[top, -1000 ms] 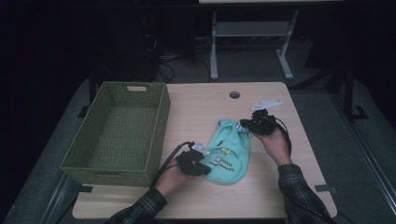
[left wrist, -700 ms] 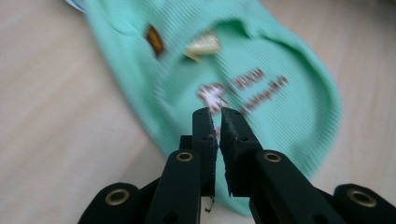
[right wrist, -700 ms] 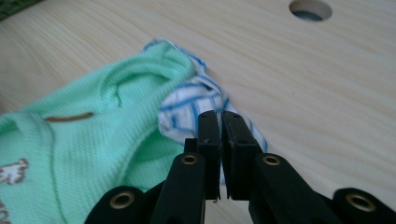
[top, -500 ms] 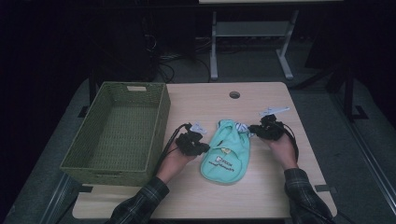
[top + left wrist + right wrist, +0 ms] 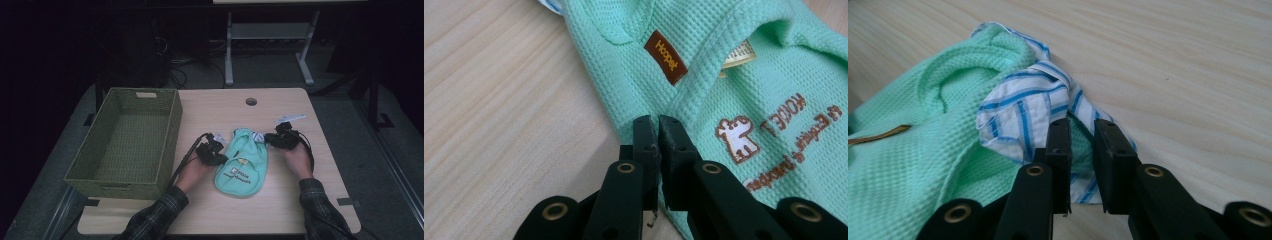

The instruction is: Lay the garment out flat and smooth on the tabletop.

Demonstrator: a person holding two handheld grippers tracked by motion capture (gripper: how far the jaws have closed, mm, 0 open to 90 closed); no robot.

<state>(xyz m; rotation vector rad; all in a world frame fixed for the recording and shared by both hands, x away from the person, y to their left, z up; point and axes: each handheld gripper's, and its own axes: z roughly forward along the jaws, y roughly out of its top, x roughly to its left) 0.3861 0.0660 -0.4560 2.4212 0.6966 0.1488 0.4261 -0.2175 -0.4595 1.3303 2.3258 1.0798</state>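
Observation:
A mint-green waffle-knit pet garment (image 5: 242, 165) lies flat on the wooden table, with a brown Hoopet tag (image 5: 665, 56) and a printed logo. My left gripper (image 5: 658, 122) sits at the garment's left hem (image 5: 221, 157), its jaws shut together on the fabric edge. My right gripper (image 5: 1082, 131) is at the top right corner (image 5: 263, 139), over a blue-striped white lining (image 5: 1023, 107). Its jaws have just been opening and stand slightly apart, with the striped and green cloth loose in the gap.
An empty green wicker basket (image 5: 173, 125) stands to the left of the garment, close to my left hand. A cable hole (image 5: 251, 101) sits in the table's far middle. Bare tabletop (image 5: 280, 210) lies in front and to the right.
The garment went from tilted and bunched to straight and flat. My left gripper moved farther along its left side. My right gripper came down to the table at the top right corner.

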